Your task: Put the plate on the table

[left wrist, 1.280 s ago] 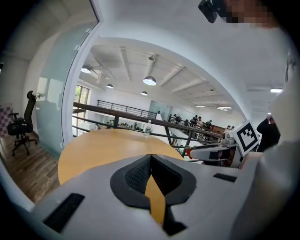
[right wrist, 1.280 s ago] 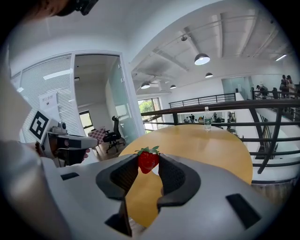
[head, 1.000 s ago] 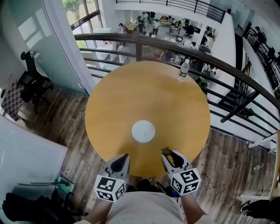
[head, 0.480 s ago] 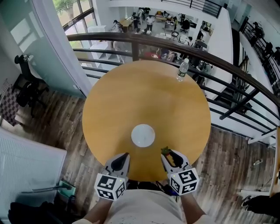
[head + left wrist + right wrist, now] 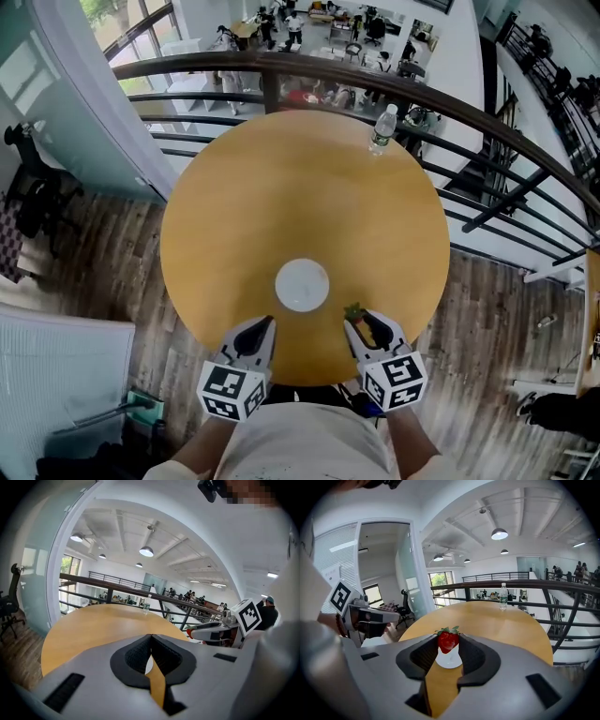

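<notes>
A small white plate (image 5: 302, 284) lies flat on the round wooden table (image 5: 281, 187), near its front edge. My left gripper (image 5: 255, 330) is shut and empty, held at the table's edge just left of the plate; its tips (image 5: 150, 635) meet. My right gripper (image 5: 361, 323) is at the edge just right of the plate, shut on a red strawberry (image 5: 355, 313) with green leaves. In the right gripper view the strawberry (image 5: 448, 639) sits pinched between the pads, with the plate (image 5: 449, 661) on the table just beyond it.
A clear water bottle (image 5: 382, 126) stands at the table's far right edge, also visible as the bottle (image 5: 503, 596). A dark railing (image 5: 450, 103) curves behind the table over a lower floor. An office chair (image 5: 33, 187) stands at the left on wooden flooring.
The head view has drifted, so the table sits slightly higher and further left in it. Both grippers and the plate keep their places relative to each other.
</notes>
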